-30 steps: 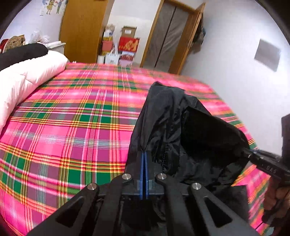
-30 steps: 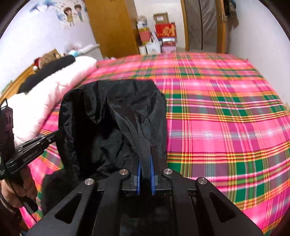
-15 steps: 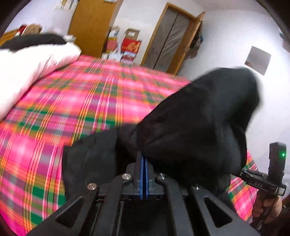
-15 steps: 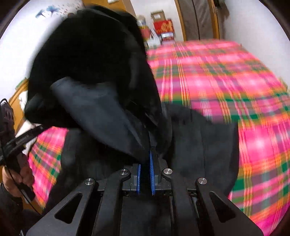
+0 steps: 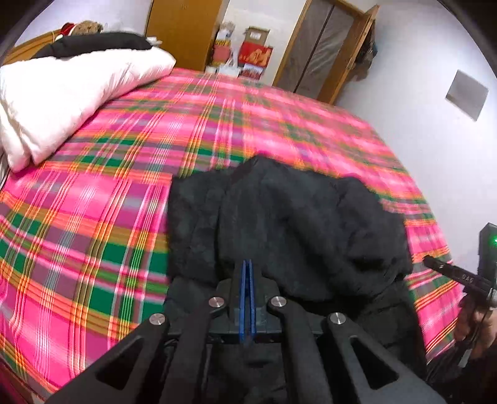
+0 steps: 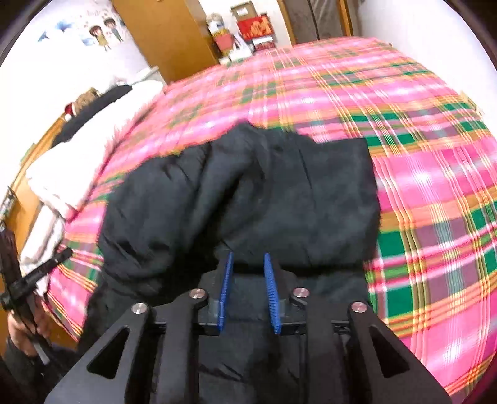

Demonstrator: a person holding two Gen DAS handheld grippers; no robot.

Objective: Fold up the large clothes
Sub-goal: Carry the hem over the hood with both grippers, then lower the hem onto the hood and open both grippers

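A large black padded jacket (image 5: 289, 223) lies folded over on the pink plaid bed (image 5: 108, 199); it also shows in the right wrist view (image 6: 248, 199). My left gripper (image 5: 247, 267) has its blue pads pressed together at the jacket's near fold; whether cloth is pinched between them I cannot tell. My right gripper (image 6: 247, 261) is open, its blue pads apart just at the jacket's near edge, holding nothing. The right gripper also shows at the right edge of the left wrist view (image 5: 435, 264).
A white duvet (image 5: 62, 96) with a dark item on top lies along the bed's left side. A wooden wardrobe (image 5: 183, 28), boxes (image 5: 254, 52) and an open door (image 5: 341, 59) stand beyond the bed. A white wall (image 5: 435, 93) runs along the right.
The jacket's upper part was flung up and over and now lies flat, folded on the bed. My right gripper has opened and let go of the cloth. Both grippers dropped lower.
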